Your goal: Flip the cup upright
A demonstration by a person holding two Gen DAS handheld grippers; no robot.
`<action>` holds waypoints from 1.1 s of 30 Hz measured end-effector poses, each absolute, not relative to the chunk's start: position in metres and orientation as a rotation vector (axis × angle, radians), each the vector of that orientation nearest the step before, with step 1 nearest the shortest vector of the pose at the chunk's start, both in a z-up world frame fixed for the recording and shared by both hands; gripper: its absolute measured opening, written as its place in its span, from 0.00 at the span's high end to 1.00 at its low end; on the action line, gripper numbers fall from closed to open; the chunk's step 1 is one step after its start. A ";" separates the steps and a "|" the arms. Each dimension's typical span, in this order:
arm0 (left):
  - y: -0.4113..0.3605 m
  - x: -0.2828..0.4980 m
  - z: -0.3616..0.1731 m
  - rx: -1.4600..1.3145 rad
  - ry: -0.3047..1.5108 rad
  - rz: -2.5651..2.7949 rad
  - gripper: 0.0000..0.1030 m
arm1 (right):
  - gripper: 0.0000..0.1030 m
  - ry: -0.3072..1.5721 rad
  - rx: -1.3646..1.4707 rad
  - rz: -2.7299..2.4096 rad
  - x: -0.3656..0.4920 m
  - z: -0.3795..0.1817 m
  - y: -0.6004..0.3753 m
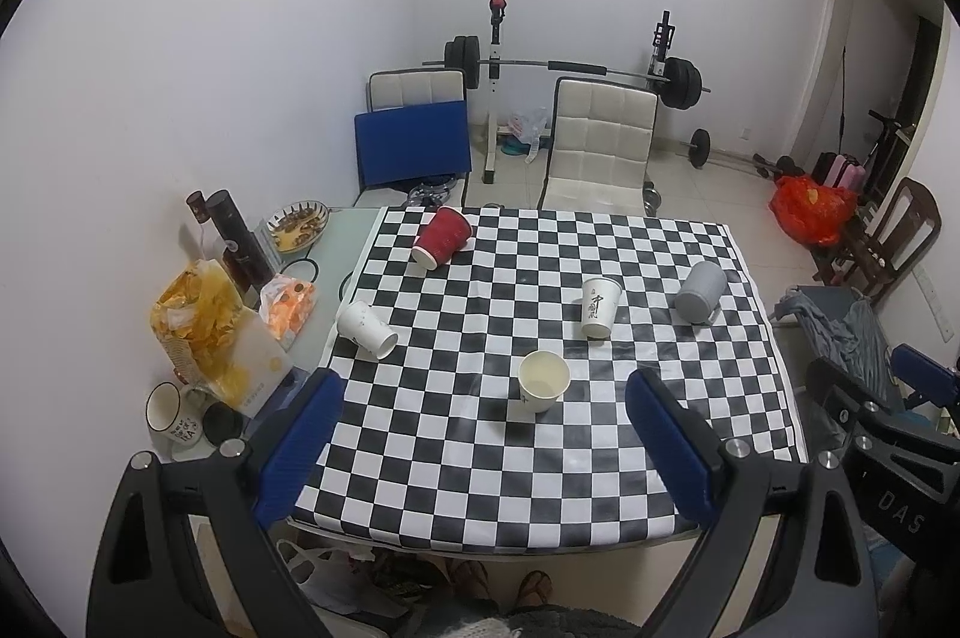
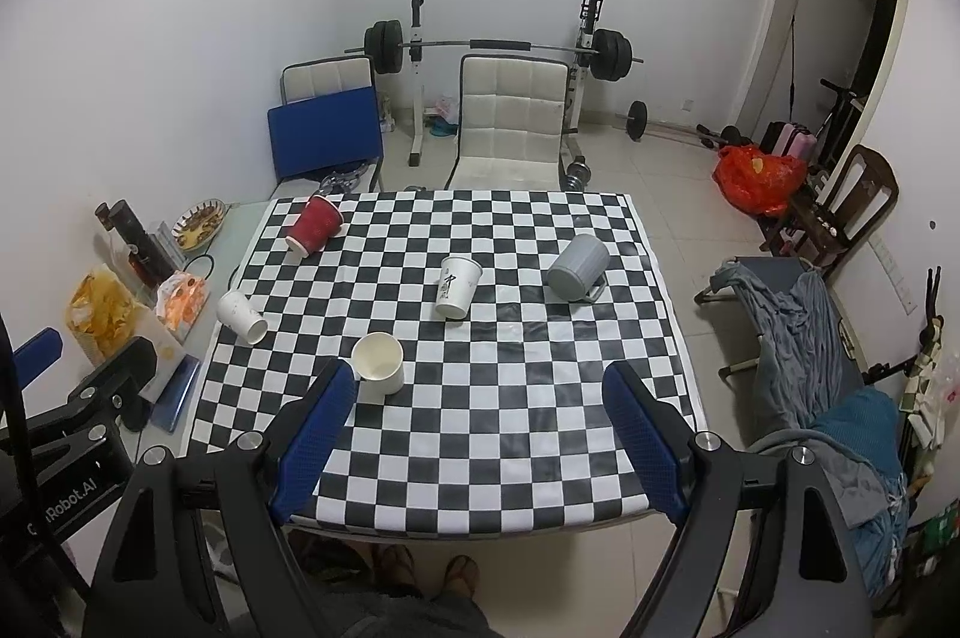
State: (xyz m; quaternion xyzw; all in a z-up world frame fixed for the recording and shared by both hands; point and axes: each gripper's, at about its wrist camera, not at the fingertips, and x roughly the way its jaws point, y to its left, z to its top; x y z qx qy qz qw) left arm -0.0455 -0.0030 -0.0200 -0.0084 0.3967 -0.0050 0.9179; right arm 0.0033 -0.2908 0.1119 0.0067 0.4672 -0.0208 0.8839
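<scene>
Several cups sit on the checkered table (image 1: 540, 488). A cream paper cup (image 1: 543, 380) stands upright near the middle; it shows in the right wrist view (image 2: 379, 362) too. A white printed cup (image 1: 599, 307) stands upside down. A grey mug (image 1: 699, 291), a red cup (image 1: 443, 236) and a white cup (image 1: 366, 329) lie on their sides. My left gripper (image 1: 486, 392) is open and empty, held above the table's near edge. My right gripper (image 2: 477, 383) is open and empty beside it.
Snack bags (image 1: 204, 332), bottles (image 1: 234, 236), a bowl (image 1: 297, 224) and a mug (image 1: 168, 413) crowd the table's left strip. Two white chairs (image 1: 600, 146) and a barbell rack (image 1: 570, 65) stand behind. A clothes-draped cot (image 2: 810, 326) stands to the right.
</scene>
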 end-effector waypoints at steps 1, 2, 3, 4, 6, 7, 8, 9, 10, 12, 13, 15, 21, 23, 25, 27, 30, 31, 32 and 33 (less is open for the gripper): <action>-0.003 -0.046 -0.020 -0.018 0.815 -0.010 0.07 | 0.16 0.972 0.016 -0.044 0.003 0.112 -0.291; -0.003 -0.045 -0.020 -0.018 0.814 -0.010 0.07 | 0.16 0.972 0.017 -0.042 0.004 0.113 -0.291; -0.003 -0.044 -0.020 -0.018 0.814 -0.011 0.07 | 0.16 0.972 0.016 -0.043 0.004 0.113 -0.290; -0.002 -0.044 -0.020 -0.018 0.813 -0.010 0.07 | 0.16 0.972 0.016 -0.045 0.004 0.112 -0.290; -0.002 -0.044 -0.020 -0.017 0.816 -0.012 0.07 | 0.16 0.971 0.017 -0.043 0.005 0.113 -0.290; -0.002 -0.044 -0.020 -0.015 0.817 -0.013 0.07 | 0.16 0.971 0.017 -0.043 0.005 0.113 -0.290; -0.003 -0.045 -0.020 -0.017 0.814 -0.010 0.07 | 0.16 0.974 0.020 -0.042 0.005 0.114 -0.290; -0.003 -0.044 -0.020 -0.017 0.814 -0.009 0.07 | 0.16 0.975 0.023 -0.040 0.005 0.114 -0.290; -0.003 -0.044 -0.020 -0.017 0.813 -0.010 0.07 | 0.16 0.975 0.021 -0.039 0.005 0.115 -0.290; -0.003 -0.045 -0.020 -0.018 0.813 -0.008 0.07 | 0.16 0.973 0.023 -0.038 0.005 0.117 -0.291; -0.003 -0.044 -0.019 -0.019 0.809 -0.008 0.07 | 0.16 0.973 0.023 -0.039 0.005 0.115 -0.290; -0.001 -0.041 -0.016 -0.022 0.807 -0.010 0.07 | 0.16 0.970 0.021 -0.042 0.005 0.116 -0.290; 0.000 -0.039 -0.012 -0.021 0.804 -0.014 0.07 | 0.16 0.962 0.018 -0.045 0.000 0.116 -0.288; -0.001 -0.041 -0.013 -0.020 0.803 -0.012 0.07 | 0.16 0.961 0.016 -0.042 -0.001 0.117 -0.288; 0.000 -0.039 -0.012 -0.020 0.802 -0.012 0.07 | 0.16 0.961 0.012 -0.043 -0.001 0.117 -0.288; -0.001 -0.041 -0.014 -0.019 0.802 -0.010 0.07 | 0.16 0.960 0.017 -0.043 -0.002 0.117 -0.288; -0.001 -0.040 -0.011 -0.021 0.800 -0.013 0.07 | 0.16 0.958 0.015 -0.045 -0.002 0.118 -0.287; -0.001 -0.039 -0.010 -0.019 0.798 -0.012 0.07 | 0.16 0.959 0.016 -0.044 -0.002 0.117 -0.288; 0.000 -0.039 -0.010 -0.020 0.798 -0.012 0.07 | 0.16 0.959 0.015 -0.044 -0.002 0.117 -0.288; 0.000 -0.039 -0.008 -0.021 0.796 -0.014 0.07 | 0.16 0.958 0.014 -0.046 -0.002 0.117 -0.288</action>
